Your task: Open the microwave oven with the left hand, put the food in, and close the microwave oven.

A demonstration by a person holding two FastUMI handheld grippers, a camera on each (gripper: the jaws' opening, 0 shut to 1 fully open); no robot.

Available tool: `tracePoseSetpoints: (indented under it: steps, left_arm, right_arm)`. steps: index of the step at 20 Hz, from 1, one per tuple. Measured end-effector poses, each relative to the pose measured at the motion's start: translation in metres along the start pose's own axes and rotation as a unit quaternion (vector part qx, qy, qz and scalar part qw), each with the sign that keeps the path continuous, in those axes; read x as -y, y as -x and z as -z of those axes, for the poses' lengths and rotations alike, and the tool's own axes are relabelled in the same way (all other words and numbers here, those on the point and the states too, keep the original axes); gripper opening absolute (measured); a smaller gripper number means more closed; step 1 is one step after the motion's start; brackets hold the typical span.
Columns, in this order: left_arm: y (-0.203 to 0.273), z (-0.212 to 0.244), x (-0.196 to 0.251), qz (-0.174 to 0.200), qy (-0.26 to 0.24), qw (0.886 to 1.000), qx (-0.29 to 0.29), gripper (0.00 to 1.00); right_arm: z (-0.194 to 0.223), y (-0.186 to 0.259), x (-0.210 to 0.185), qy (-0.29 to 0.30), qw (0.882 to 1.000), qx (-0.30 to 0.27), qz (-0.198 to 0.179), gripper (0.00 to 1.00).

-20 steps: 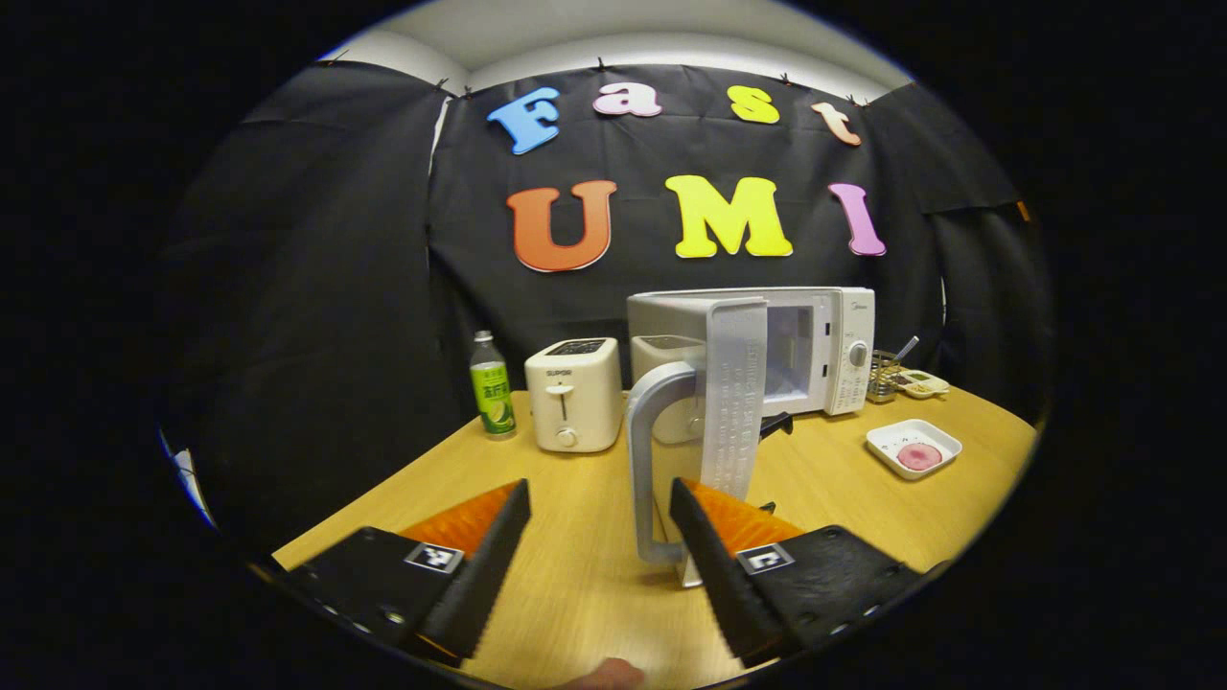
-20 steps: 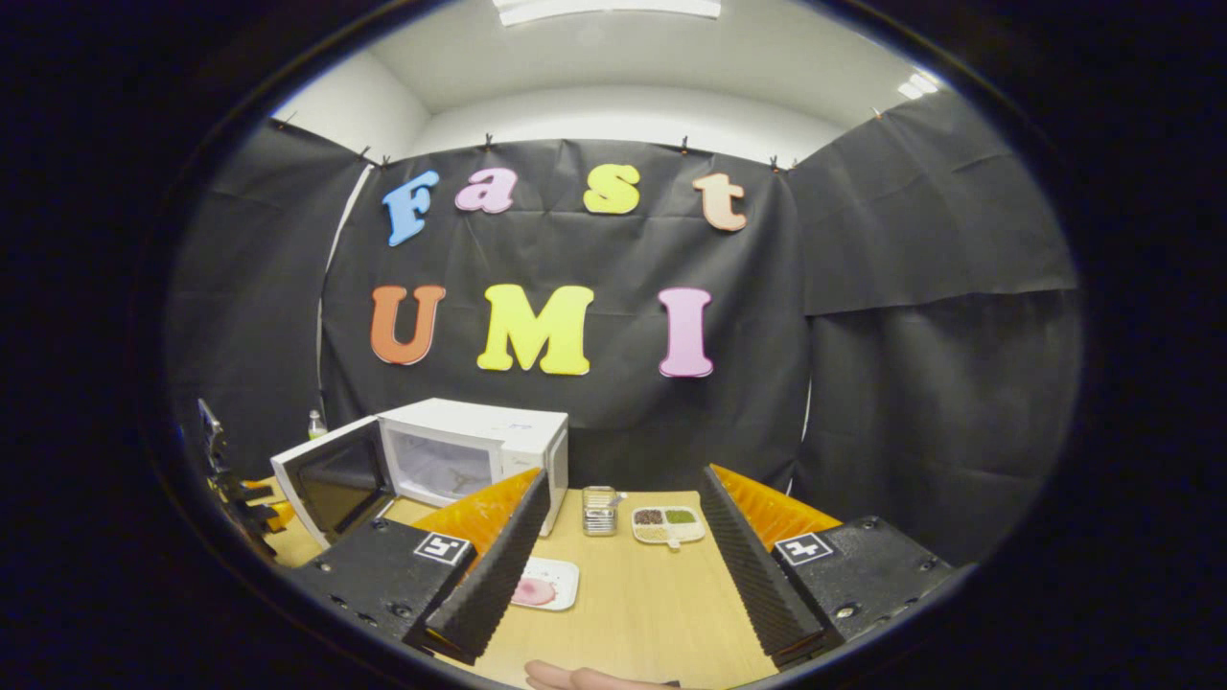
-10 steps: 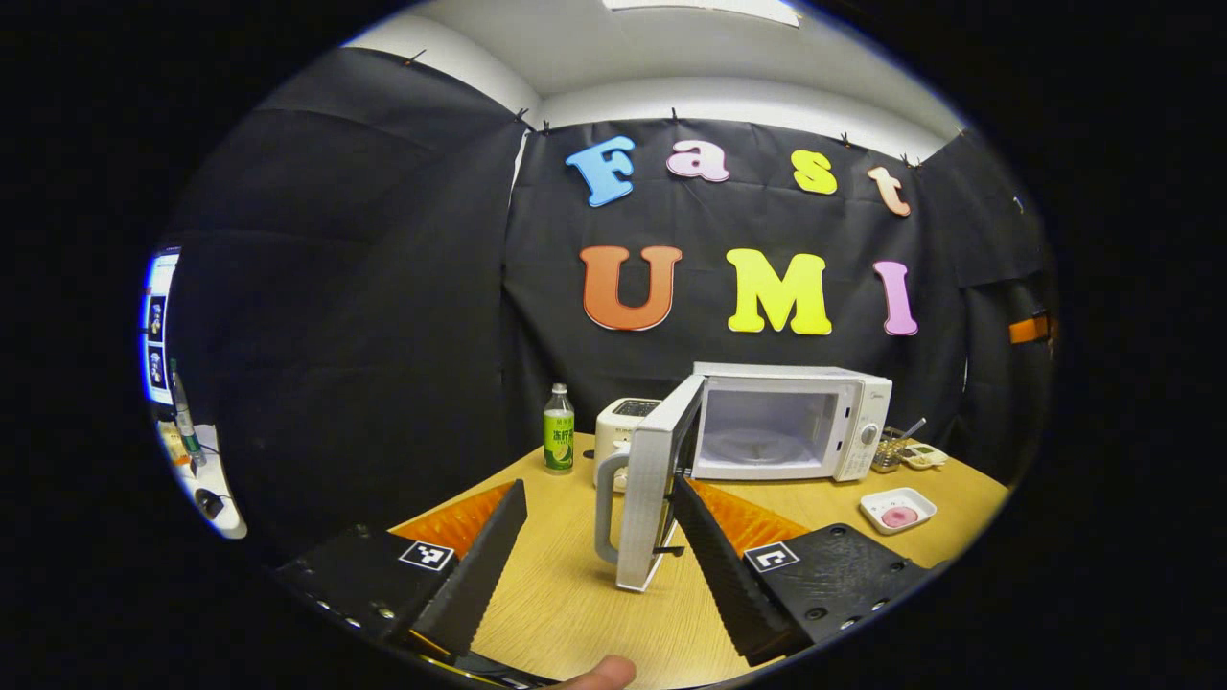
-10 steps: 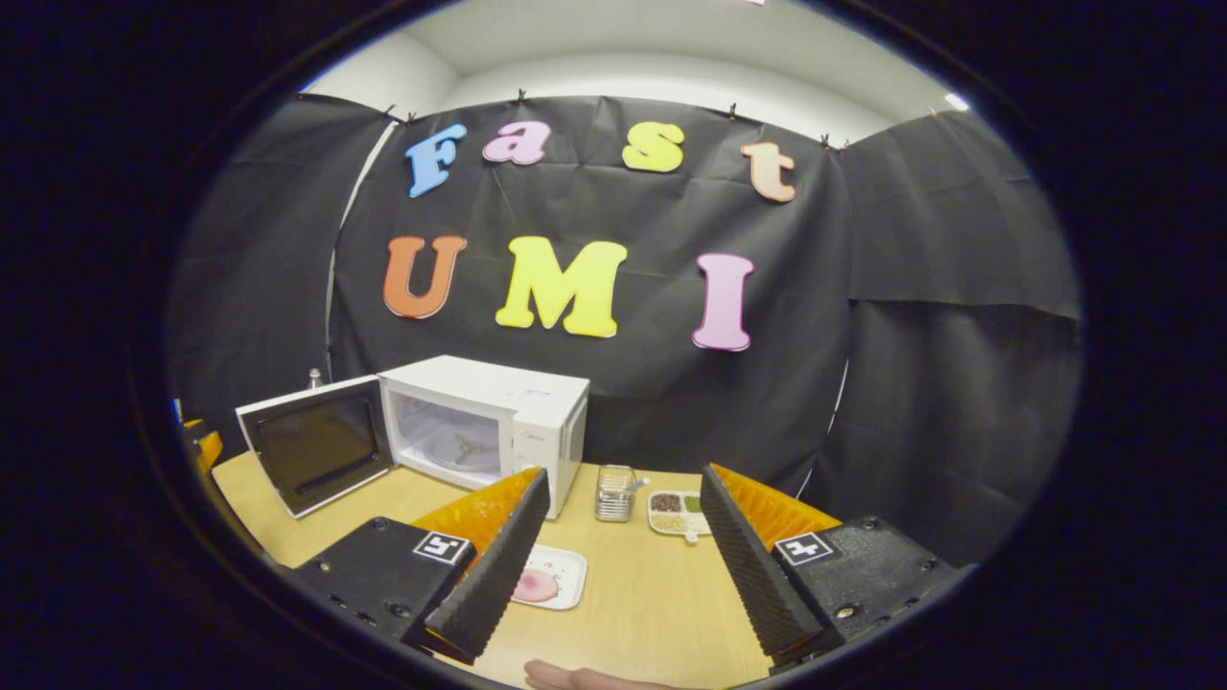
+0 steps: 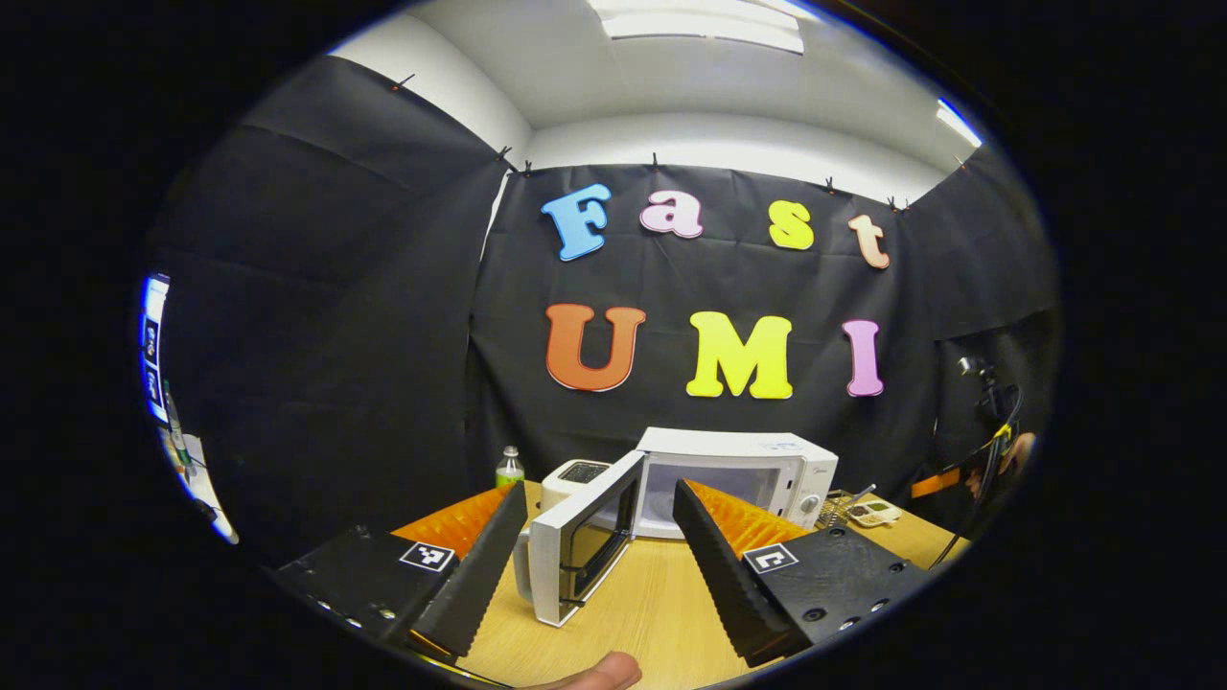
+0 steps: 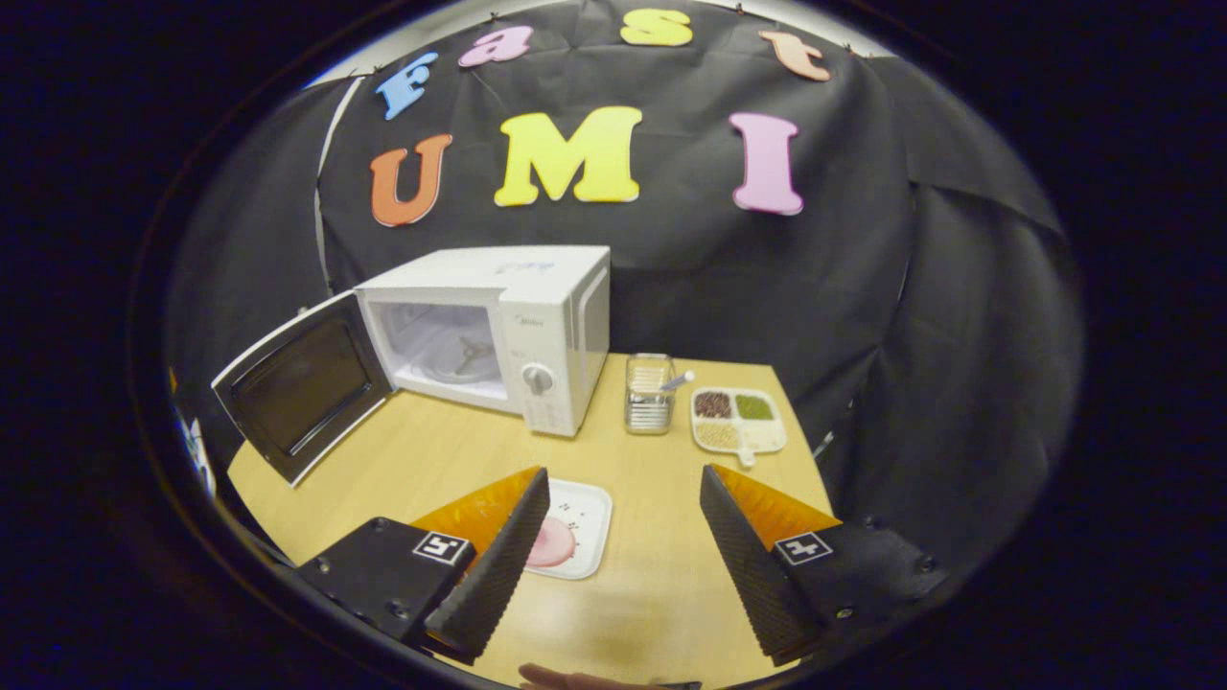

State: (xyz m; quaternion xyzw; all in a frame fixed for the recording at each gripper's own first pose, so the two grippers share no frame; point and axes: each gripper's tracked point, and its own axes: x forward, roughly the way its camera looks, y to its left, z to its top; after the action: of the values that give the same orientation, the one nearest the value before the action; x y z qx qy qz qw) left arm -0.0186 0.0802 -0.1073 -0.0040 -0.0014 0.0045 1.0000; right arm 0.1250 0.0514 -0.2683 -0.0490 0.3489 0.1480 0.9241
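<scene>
Door [image 6: 302, 383] open, oven [image 6: 494, 331] cavity clear. Left gripper [image 5: 599, 561] spread wide, holding nothing, door just ahead. Right gripper [image 6: 623, 551] also spread, empty; plate [image 6: 566, 541] w/ food [image 6: 549, 546] by its left finger.

Risks: finger clips plate rim, plate skids on counter [image 6: 431, 460]; shallow pinch tips food off; plate knocks oven sill.

Wooden table [image 6: 451, 460] carried the open microwave [image 6: 498, 321], toaster [image 5: 573, 476] and bottle [image 5: 509, 468]. Food tray [image 6: 575, 525], utensil holder [image 6: 649, 395] and divided dish [image 6: 738, 420] sat right.

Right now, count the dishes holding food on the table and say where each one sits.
2. The white tray with the pink food lies near the front, just ahead of the right gripper. The divided dish sits farther back, right of the metal holder. Others may be hidden.
</scene>
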Motion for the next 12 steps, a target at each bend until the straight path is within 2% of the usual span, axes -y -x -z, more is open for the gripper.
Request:
tracePoseSetpoints:
  steps: [3,4,5,6,7,8,9,10,11,12]
  left_arm:
    - [-0.004,-0.015,0.020,0.009,-0.005,1.000,0.006,0.93]
    - [-0.004,-0.017,0.027,0.012,-0.008,1.000,0.007,0.82]
    - [-0.004,-0.019,0.034,0.015,-0.011,1.000,0.007,0.82]
    - [-0.005,-0.019,0.041,0.019,-0.012,1.000,0.007,0.82]
    - [-0.005,-0.018,0.050,0.025,-0.011,1.000,0.005,0.93]
    - [-0.004,-0.015,0.061,0.035,-0.007,0.999,-0.001,0.93]
    - [-0.002,-0.013,0.072,0.047,-0.002,0.999,-0.008,0.82]
    - [-0.001,-0.012,0.082,0.056,-0.001,0.998,-0.010,0.82]
    - [-0.001,-0.015,0.087,0.060,-0.002,0.998,-0.009,0.82]
    - [-0.002,-0.016,0.092,0.063,-0.008,0.998,-0.007,0.93]
  right_arm:
    - [0.032,-0.039,-0.004,-0.037,0.996,-0.078,-0.038,0.98]
    - [0.042,-0.051,-0.001,-0.046,0.993,-0.100,-0.040,0.97]
    - [0.049,-0.060,0.003,-0.055,0.991,-0.116,-0.041,0.95]
    - [0.057,-0.067,0.006,-0.062,0.989,-0.130,-0.041,0.84]
    - [0.067,-0.075,0.010,-0.066,0.986,-0.149,-0.042,0.82]
    - [0.075,-0.081,0.010,-0.072,0.982,-0.166,-0.045,0.79]
    - [0.081,-0.087,0.009,-0.075,0.979,-0.180,-0.054,0.87]
    - [0.087,-0.093,0.010,-0.081,0.976,-0.192,-0.059,0.75]
    - [0.090,-0.098,0.009,-0.089,0.973,-0.203,-0.064,0.73]
    - [0.095,-0.103,0.007,-0.101,0.969,-0.215,-0.070,0.71]
